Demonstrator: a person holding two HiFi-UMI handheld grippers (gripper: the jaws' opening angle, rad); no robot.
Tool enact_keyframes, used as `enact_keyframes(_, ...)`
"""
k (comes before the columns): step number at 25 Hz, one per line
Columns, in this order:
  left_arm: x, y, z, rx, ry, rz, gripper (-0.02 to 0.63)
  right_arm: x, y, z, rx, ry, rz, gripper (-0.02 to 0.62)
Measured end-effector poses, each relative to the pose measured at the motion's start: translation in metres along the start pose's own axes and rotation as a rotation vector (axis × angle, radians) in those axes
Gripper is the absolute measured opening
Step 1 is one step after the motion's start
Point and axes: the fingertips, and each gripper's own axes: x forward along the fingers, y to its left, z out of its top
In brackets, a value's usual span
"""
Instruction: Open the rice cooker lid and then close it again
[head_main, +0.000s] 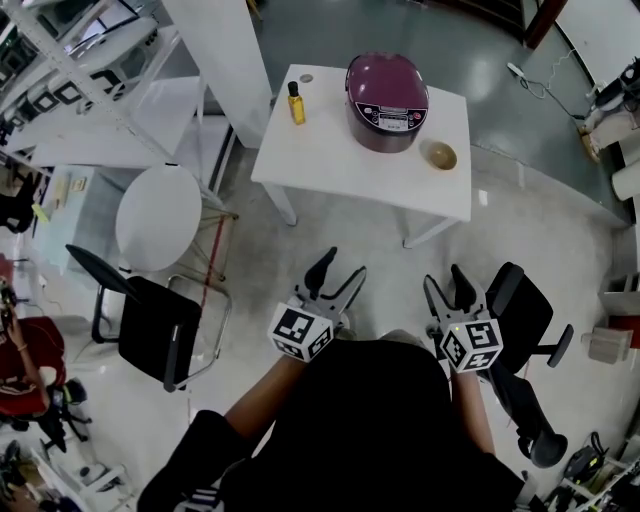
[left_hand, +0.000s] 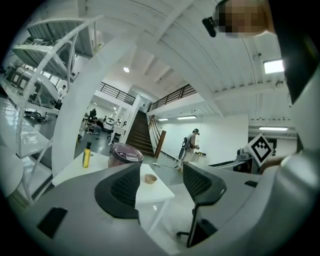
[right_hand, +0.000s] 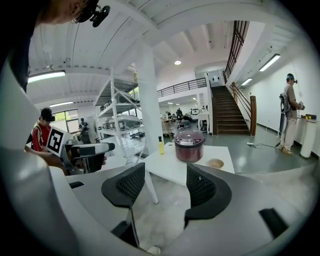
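A maroon rice cooker (head_main: 386, 102) with its lid down stands on a white table (head_main: 330, 165), far ahead of me. It shows small in the left gripper view as the cooker (left_hand: 125, 153) and in the right gripper view as the cooker (right_hand: 189, 145). My left gripper (head_main: 341, 270) is held open near my body, well short of the table, with nothing between its jaws. My right gripper (head_main: 447, 282) is also open and empty, beside it. Both point toward the table.
A yellow bottle (head_main: 296, 103) and a small bowl (head_main: 439, 154) stand on the table either side of the cooker. A round white table (head_main: 158, 216) and black chair (head_main: 150, 320) are at left, another black chair (head_main: 525, 320) at right. A white column (head_main: 220, 60) rises beyond.
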Motion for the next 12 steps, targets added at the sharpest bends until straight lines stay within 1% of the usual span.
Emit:
enact_keyframes(6, 0.002, 0.009, -0.005, -0.019, 0.008, -0.006, 0.249, 0.01, 0.007, 0.004, -0.004, 0.009, 0.003, 0.229)
enact_keyframes(12, 0.005, 0.022, -0.013, -0.026, 0.029, 0.018, 0.249, 0.025, 0.006, 0.0, -0.006, 0.032, 0.02, 0.229)
